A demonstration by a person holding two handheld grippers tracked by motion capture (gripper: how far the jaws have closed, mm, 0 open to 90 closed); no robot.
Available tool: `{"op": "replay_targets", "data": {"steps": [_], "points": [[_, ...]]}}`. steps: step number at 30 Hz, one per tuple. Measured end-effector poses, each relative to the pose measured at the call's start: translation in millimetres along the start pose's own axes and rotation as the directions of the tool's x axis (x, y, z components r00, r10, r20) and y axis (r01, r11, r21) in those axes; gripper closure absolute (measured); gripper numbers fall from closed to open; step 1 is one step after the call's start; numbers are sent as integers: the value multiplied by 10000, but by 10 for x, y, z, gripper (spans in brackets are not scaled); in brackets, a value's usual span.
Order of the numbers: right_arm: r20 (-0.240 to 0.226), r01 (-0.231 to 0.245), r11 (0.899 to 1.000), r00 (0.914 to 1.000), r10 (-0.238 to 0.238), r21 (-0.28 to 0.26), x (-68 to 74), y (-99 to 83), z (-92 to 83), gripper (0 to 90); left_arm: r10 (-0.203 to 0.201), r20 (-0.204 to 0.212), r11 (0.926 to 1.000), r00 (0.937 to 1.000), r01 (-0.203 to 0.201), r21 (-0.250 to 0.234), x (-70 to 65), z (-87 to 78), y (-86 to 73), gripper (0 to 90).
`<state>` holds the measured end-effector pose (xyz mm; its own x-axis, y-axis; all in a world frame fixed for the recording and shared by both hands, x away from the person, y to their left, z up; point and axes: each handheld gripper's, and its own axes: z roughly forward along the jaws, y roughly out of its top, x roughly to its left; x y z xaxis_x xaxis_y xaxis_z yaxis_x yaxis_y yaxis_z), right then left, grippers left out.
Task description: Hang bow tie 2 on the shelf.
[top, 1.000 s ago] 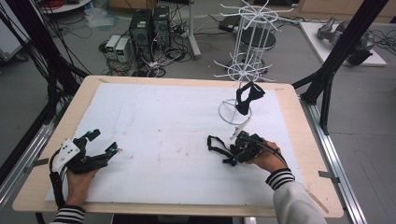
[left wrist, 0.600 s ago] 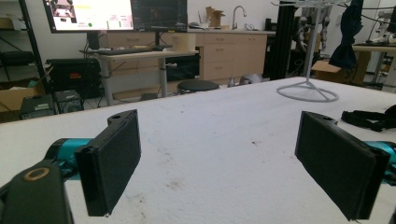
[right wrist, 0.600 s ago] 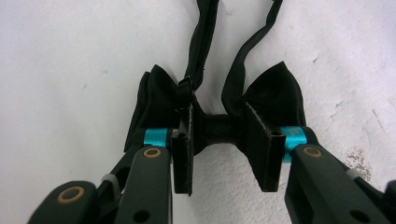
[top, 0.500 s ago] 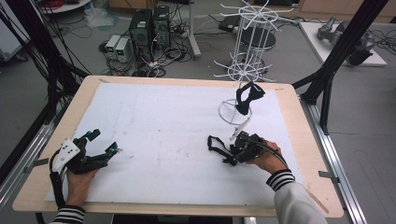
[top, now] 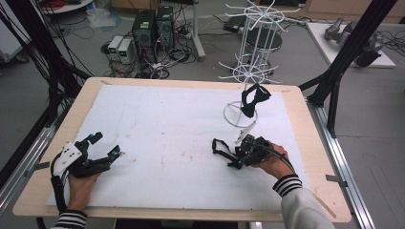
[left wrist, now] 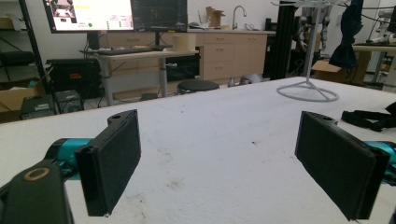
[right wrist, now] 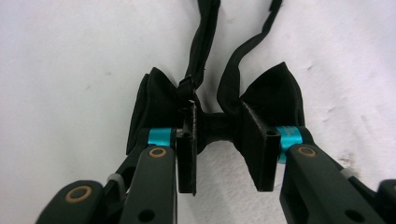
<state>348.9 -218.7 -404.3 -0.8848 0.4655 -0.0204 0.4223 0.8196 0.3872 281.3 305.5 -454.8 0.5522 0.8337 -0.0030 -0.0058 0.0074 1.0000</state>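
A black bow tie (right wrist: 219, 109) lies on the white table cover (top: 162, 124), right of centre in the high view, with its thin strap (right wrist: 201, 42) trailing toward the upper edge of the right gripper view. The right gripper (right wrist: 223, 149) sits low over it, and its jaws have just been closing: they now stand narrow on either side of the knot, with the pads against the cloth there. The left gripper (left wrist: 224, 158) rests at the lower left of the high view, jaws wide and empty.

The tie looks light and soft; its wings will probably fold and the strap will dangle when lifted. The firm middle knot seems the best place to take hold, since a grip on one wing would likely let it sag or slip. A second bow tie (top: 253, 99) hangs on the white wire rack (top: 253, 71) at the upper right.
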Motion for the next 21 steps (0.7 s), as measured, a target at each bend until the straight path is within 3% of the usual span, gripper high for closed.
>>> {"op": "replay_targets", "data": {"steps": [13, 21], "points": [[440, 180, 9960, 9989, -142, -879, 21, -13, -143, 699, 2, -7, 10000, 10000, -2, 2, -1, 0, 0, 148], [740, 233, 9814, 9972, -93, -1903, 23, -47, -287, 701, 4, -10, 10000, 10000, -4, 6, -1, 0, 0, 147]]}}
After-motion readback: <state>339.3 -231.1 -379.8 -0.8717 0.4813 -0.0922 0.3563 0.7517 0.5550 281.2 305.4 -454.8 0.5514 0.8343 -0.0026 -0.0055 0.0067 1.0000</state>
